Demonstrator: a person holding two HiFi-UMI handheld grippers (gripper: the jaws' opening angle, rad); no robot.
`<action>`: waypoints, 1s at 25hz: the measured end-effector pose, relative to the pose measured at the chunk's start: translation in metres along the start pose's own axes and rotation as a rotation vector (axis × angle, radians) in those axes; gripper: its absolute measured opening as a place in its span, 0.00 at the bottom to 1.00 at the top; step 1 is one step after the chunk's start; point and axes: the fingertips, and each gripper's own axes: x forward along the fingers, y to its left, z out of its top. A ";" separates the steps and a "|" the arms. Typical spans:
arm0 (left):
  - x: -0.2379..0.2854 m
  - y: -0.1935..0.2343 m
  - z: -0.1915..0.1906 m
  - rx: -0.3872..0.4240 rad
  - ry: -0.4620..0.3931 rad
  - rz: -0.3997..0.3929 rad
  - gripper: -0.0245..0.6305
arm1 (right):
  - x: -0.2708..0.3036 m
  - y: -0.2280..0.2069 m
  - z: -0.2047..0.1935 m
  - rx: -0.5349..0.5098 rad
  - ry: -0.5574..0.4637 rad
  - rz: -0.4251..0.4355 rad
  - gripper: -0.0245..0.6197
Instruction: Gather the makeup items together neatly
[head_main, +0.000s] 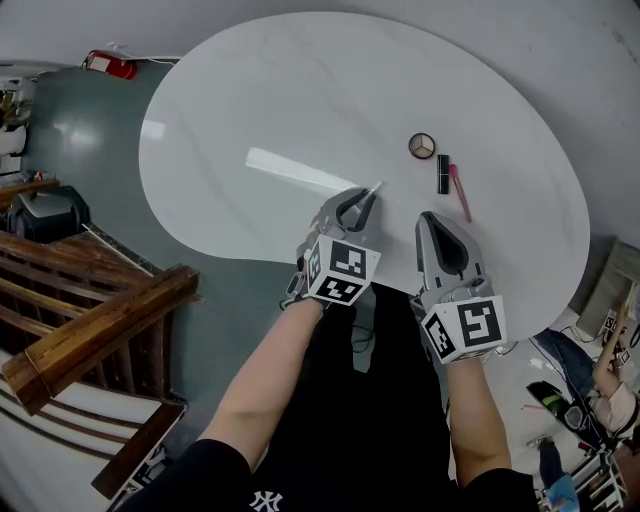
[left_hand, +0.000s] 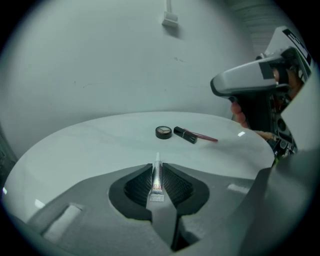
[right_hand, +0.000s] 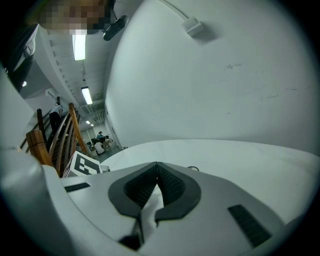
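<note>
My left gripper (head_main: 365, 199) is shut on a small clear glue tube (left_hand: 157, 180) whose white nozzle (head_main: 376, 187) sticks out past the fingertips, above the white oval table (head_main: 250, 100). Farther right on the table lie a round eyeshadow compact (head_main: 422, 145), a black lipstick tube (head_main: 442, 175) and a thin pink lip pencil (head_main: 461, 193), close together. In the left gripper view the compact (left_hand: 163, 132), lipstick (left_hand: 185, 134) and pencil (left_hand: 205, 137) lie ahead of the tube. My right gripper (head_main: 432, 219) hovers near the table's front edge, shut with nothing in it (right_hand: 157, 165).
A wooden stair railing (head_main: 95, 330) stands to the left of the table. A red object (head_main: 111, 65) lies on the floor at the far left. Bags and clutter (head_main: 585, 400) sit on the floor at the right. A white wall (left_hand: 125, 60) rises behind the table.
</note>
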 end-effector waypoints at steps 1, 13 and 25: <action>-0.002 0.005 -0.001 -0.018 -0.003 0.015 0.14 | 0.001 0.002 0.000 0.001 0.000 0.003 0.06; -0.017 0.055 -0.022 -0.209 -0.004 0.170 0.14 | 0.011 0.027 -0.004 -0.011 0.023 0.032 0.06; -0.011 0.064 -0.027 -0.280 -0.007 0.203 0.14 | 0.011 0.025 -0.010 -0.006 0.034 0.035 0.06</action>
